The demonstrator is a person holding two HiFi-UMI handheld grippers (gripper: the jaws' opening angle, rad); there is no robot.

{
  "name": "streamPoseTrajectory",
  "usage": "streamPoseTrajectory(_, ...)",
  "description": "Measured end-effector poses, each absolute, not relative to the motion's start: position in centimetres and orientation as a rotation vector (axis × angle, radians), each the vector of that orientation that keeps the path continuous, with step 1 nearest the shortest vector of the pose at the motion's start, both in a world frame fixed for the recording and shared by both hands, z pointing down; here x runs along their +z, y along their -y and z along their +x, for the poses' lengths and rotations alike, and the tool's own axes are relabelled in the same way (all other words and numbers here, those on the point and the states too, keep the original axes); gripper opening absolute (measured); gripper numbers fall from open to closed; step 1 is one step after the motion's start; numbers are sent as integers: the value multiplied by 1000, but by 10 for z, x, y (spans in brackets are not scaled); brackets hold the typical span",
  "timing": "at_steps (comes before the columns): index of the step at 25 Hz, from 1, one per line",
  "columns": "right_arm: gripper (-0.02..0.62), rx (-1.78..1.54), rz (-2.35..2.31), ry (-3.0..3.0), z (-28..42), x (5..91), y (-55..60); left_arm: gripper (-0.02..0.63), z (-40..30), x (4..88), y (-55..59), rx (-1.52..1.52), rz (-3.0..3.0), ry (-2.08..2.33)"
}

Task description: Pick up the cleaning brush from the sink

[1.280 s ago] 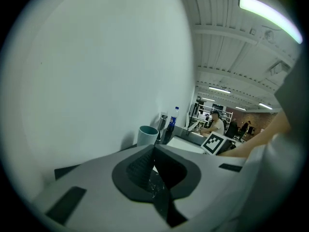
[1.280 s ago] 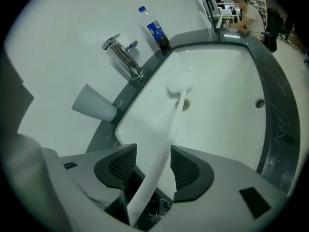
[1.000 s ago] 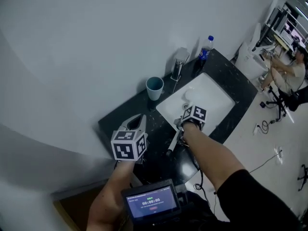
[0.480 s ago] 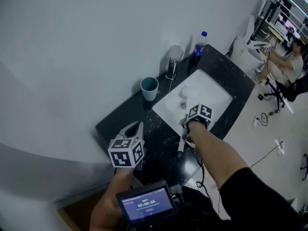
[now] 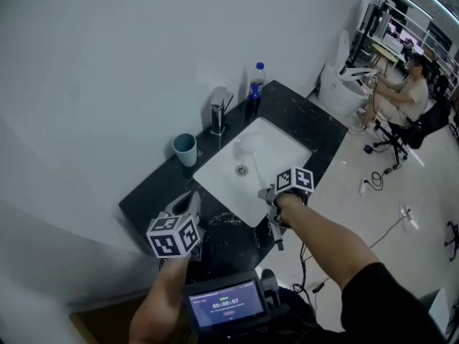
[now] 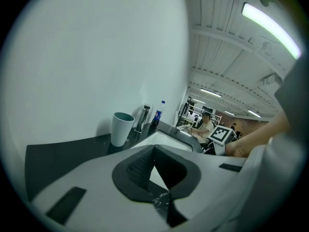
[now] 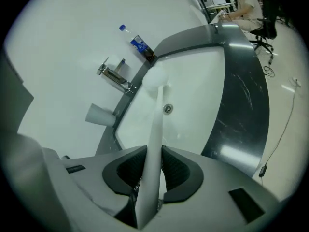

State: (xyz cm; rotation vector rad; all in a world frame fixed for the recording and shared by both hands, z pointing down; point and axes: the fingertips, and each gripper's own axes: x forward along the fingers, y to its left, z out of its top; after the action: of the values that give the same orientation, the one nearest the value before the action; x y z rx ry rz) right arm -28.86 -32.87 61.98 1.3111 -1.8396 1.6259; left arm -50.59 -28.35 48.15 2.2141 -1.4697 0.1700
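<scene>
While the fingers of our right gripper (image 7: 154, 152) are closing on its handle, the white long-handled cleaning brush (image 7: 156, 124) reaches out over the white rectangular sink (image 5: 283, 147). Beside the sink, our left gripper (image 6: 154, 149) hovers above the black tabletop (image 5: 147, 192), fingers pressed together, empty.

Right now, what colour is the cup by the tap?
Pale teal; the cup shows best in the head view.

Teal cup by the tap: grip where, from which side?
Grip the teal plastic cup across its mid-wall, coming level from the front edge of the black counter. It stands upright, mouth up, wall close behind and the chrome tap beside it, so the front looks freest.
</scene>
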Motion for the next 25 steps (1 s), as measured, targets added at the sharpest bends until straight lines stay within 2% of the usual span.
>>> streamPoseTrajectory(5, 74, 1504, 1091, 2061, -220, 591, 327, 0, -439, 468, 270, 50, 2195, 1570)
streamPoseTrajectory(10, 74, 1380, 829, 2232, -136, 557, 324, 0, -341, 460, 252, 57, 2146, 1712)
streamPoseTrajectory(15, 74, 1244, 698, 2327, -75, 529, 319, 0, -286, 444, 224, 64, 2009, 1886)
streamPoseTrajectory(25, 74, 976, 626, 2620, -45, 489, 310, 0, -232, 454, 201, 55, 1880, 2088)
